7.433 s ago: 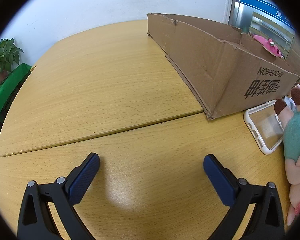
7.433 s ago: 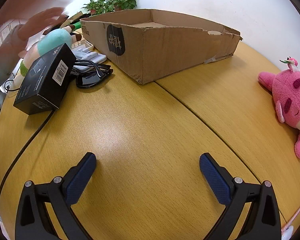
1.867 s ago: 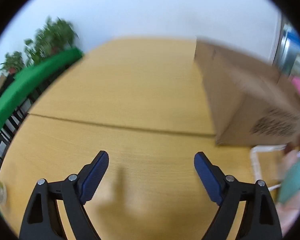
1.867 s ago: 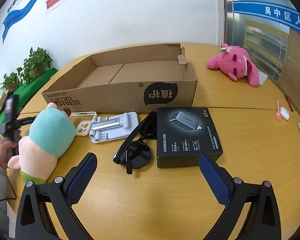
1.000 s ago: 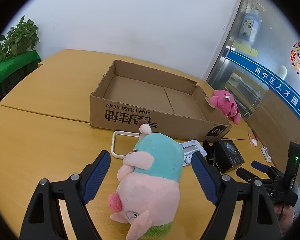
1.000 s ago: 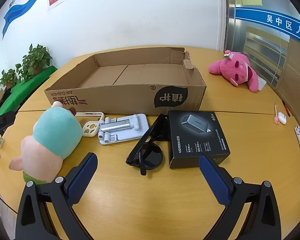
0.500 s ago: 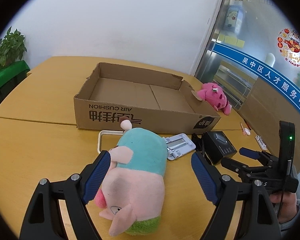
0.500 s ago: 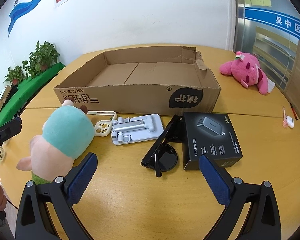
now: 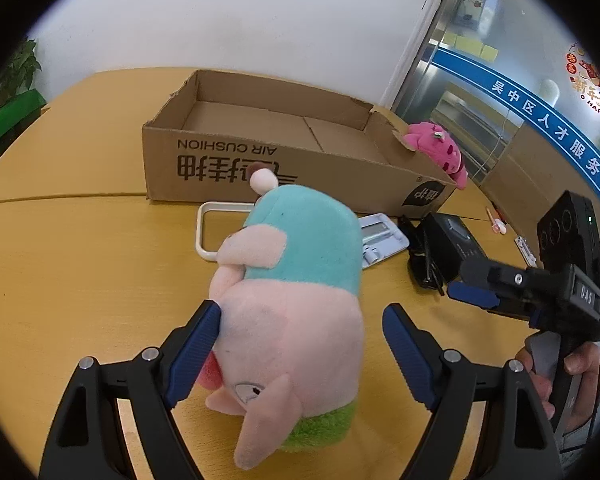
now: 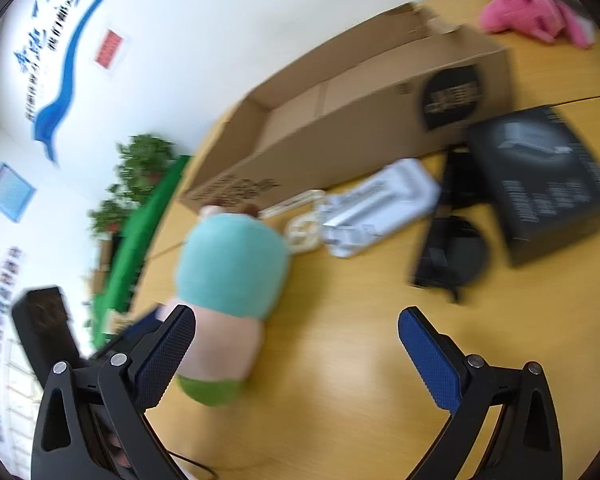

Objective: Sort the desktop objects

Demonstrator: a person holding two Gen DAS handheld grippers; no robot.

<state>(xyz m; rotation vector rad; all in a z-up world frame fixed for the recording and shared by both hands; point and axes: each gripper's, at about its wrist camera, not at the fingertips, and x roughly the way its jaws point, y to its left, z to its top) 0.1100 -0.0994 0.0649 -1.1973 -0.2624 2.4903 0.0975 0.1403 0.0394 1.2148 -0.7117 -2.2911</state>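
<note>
1. Counter [image 9: 80, 248]: pale wood with a seam running across it; it carries everything listed below.
2. Plush pig [image 9: 296, 300]: pink body, teal top, green end. It lies on the counter in front of the box, head toward you in the left wrist view.
3. Your left tongs [image 9: 300, 340]: spread wide on either side of the pig's pink part. The left pad sits against or just beside the plush; the right pad stands clear of it, so nothing is pinched.
4. Your right tongs [image 10: 296, 356]: spread wide over bare counter, with nothing between the pads. The left finger [image 10: 168, 352] overlaps the pig's pink part in the blurred right wrist view; you cannot tell whether it touches.
5. Cardboard box [image 9: 268, 168]: open-topped, shallow and long, printed on its near wall. Its floor shows nothing lying on it.
6. White frame [image 9: 204, 232]: flat on the counter, between the box and the pig, partly hidden by the pig.
7. White stand [image 9: 376, 236]: folded flat, just right of the pig, near the box.
8. Sunglasses [image 10: 452, 256]: dark, lying between the stand and the black box.
9. Black box [image 10: 540, 184]: a small carton beside the sunglasses, close to the cardboard box corner.
10. Pink plush [image 9: 436, 148]: behind the far right corner of the cardboard box, outside it.
11. Hand [image 9: 580, 376]: grips the handle of the right tongs at the right edge of the left wrist view.
</note>
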